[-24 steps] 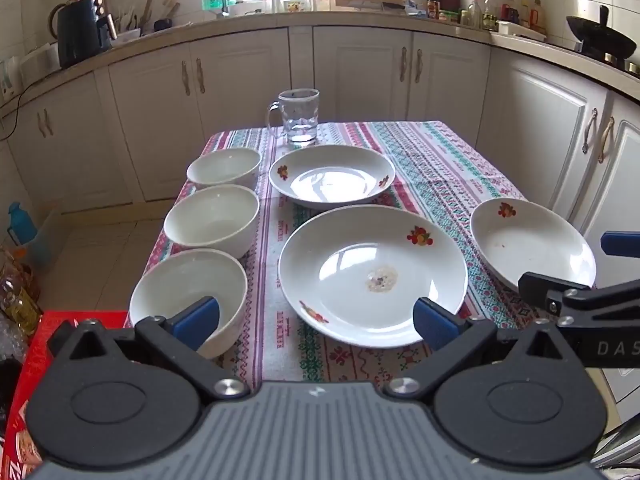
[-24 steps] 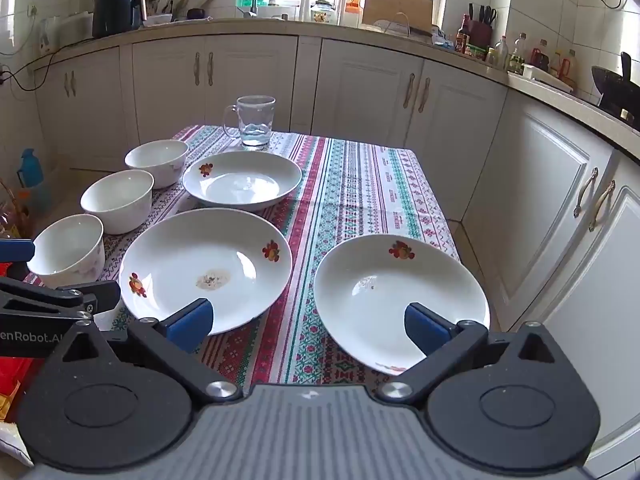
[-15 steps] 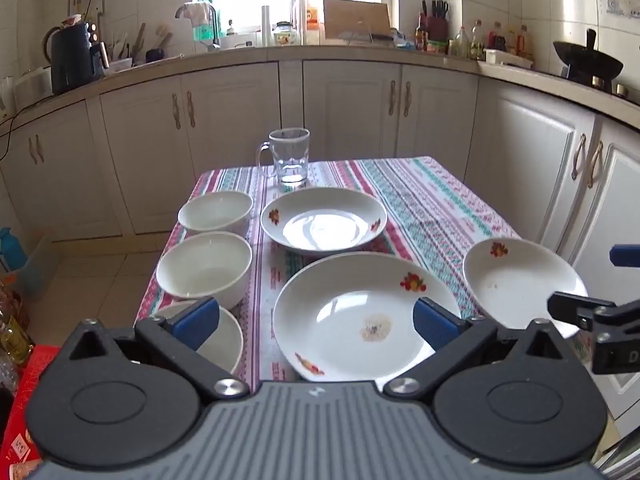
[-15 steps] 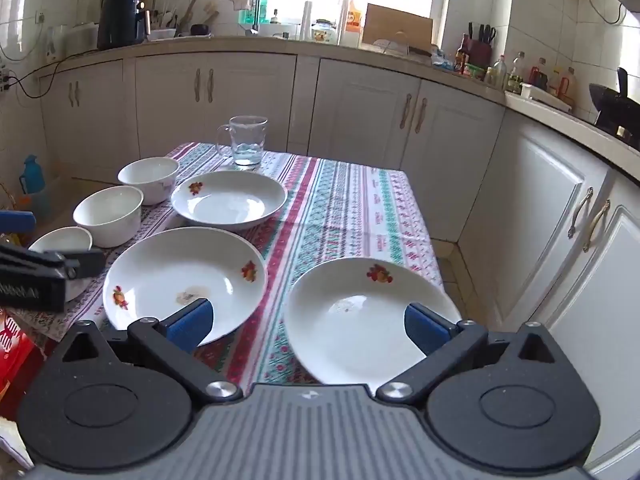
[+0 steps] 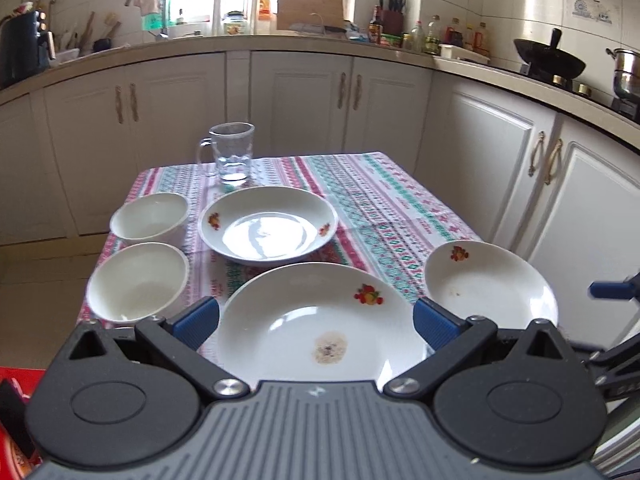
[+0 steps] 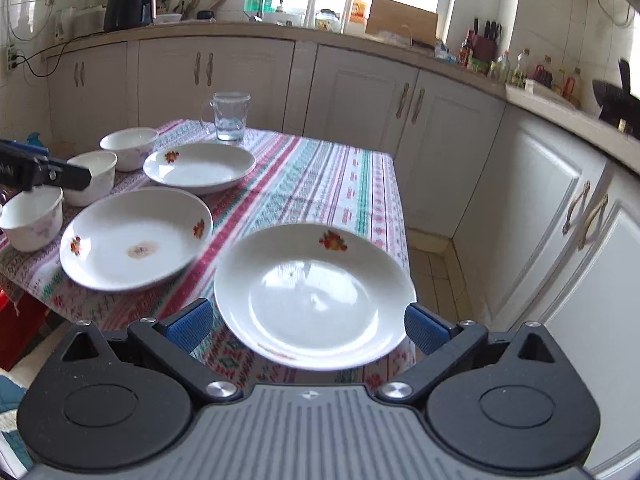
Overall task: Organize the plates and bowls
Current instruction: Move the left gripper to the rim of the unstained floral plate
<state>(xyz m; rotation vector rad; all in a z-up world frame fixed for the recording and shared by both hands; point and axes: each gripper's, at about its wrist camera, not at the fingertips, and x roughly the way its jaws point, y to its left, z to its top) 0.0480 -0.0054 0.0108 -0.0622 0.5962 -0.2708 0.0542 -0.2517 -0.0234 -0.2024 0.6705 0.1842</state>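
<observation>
Both tongs are hanging wide and empty: your left gripper [image 5: 316,322] is hovering over the near edge of the large stained plate [image 5: 320,332], and your right gripper [image 6: 308,324] is hovering at the near rim of the smaller plate [image 6: 314,296], which is sitting at the table corner. Ahead of the left tongs a third plate [image 5: 268,226] is lying, with white bowls [image 5: 138,280] off to their left. You are dealing with glazed ware that looks stiff, slick and breakable, so judge the rim as the hold, pinching lip top and underside rather than the smooth well.
</observation>
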